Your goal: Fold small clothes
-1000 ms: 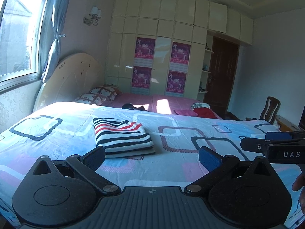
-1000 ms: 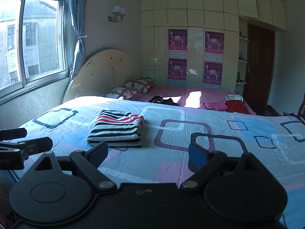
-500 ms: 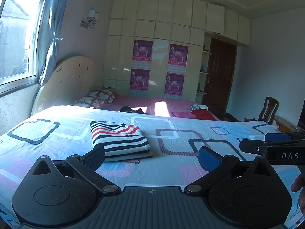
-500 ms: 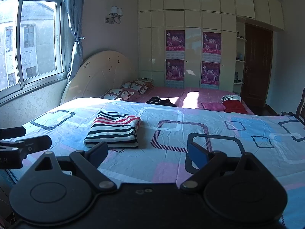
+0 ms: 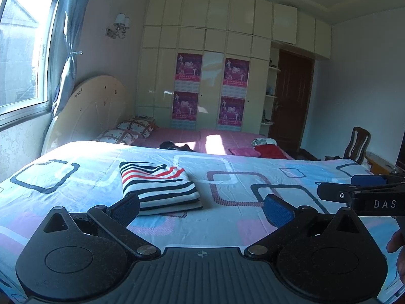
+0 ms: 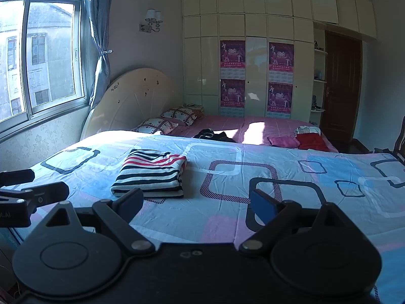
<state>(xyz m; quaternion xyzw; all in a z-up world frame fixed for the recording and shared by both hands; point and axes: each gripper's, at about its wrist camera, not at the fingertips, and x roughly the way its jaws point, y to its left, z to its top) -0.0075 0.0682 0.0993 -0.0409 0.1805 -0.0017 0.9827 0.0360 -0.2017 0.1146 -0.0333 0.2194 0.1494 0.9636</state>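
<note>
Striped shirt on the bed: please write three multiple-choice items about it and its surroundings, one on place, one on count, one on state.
1. Where does the striped shirt lie?
A. on the chair
B. on the blue patterned bedspread
C. on a pillow

2. How many purple posters hang on the wardrobe?
A. two
B. four
C. six

3. In what state is the striped shirt?
A. folded flat
B. hanging
C. crumpled in a hand-held gripper

Answers:
1 B: it rests on the bedspread, ahead of both hand-held grippers.
2 B: two columns of two show on the wardrobe doors.
3 A: it forms a neat rectangle; the left hand-held gripper and the right hand-held gripper are open and empty.
</note>
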